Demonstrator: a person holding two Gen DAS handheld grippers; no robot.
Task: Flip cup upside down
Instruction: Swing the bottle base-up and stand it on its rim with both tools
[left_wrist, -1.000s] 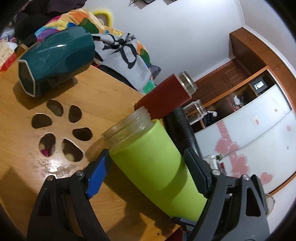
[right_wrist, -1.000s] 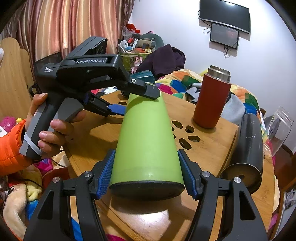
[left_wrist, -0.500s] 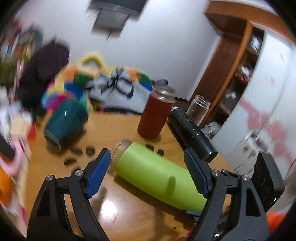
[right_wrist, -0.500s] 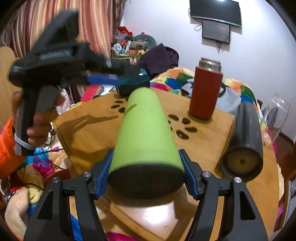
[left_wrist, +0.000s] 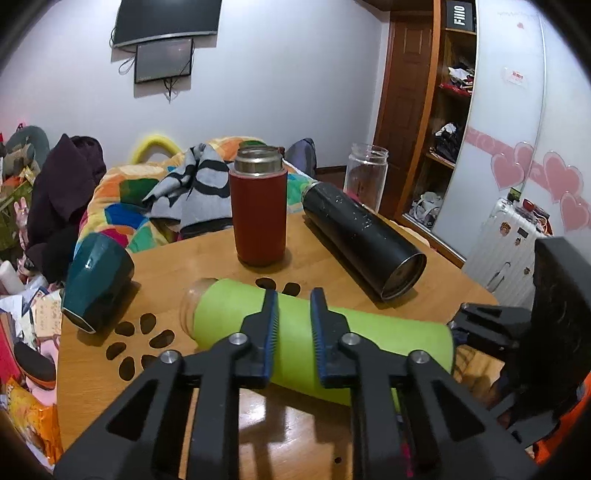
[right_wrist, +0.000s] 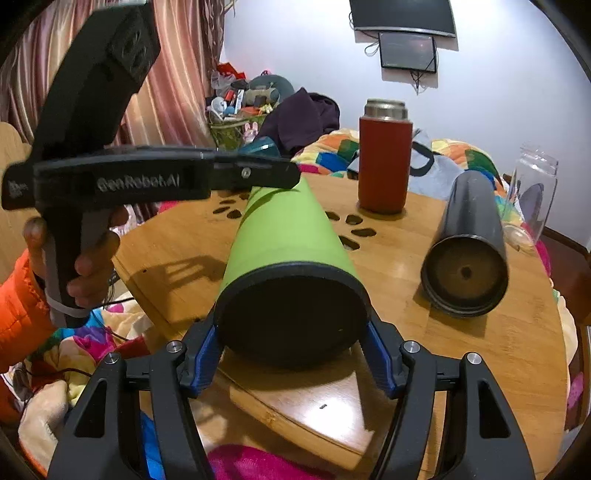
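I am gripping the green cup (right_wrist: 291, 236) at its dark base with my right gripper (right_wrist: 291, 354), the blue pads (right_wrist: 205, 354) pressing in on both sides of it. The cup is lying on its side on the wooden table (right_wrist: 480, 350), its clear mouth pointing away toward 12 o'clock in the right wrist view.

My left gripper (left_wrist: 293, 325) is hovering over the cup's (left_wrist: 332, 343) middle with its fingers nearly together — holding nothing, though the fisheye view leaves me unsure whether the tips are brushing the green wall.

In the left wrist view, the red flask (left_wrist: 258, 214) is standing upright at 12 o'clock beyond the cup. The black flask (left_wrist: 362, 240) is lying on its side at about 2 o'clock, its round end facing me, and a clear glass jar (left_wrist: 365, 177) is standing just past it. A teal mug (left_wrist: 98, 273) is lying tipped at 9 o'clock — near the paw-print cutouts (left_wrist: 136, 347) in the tabletop.
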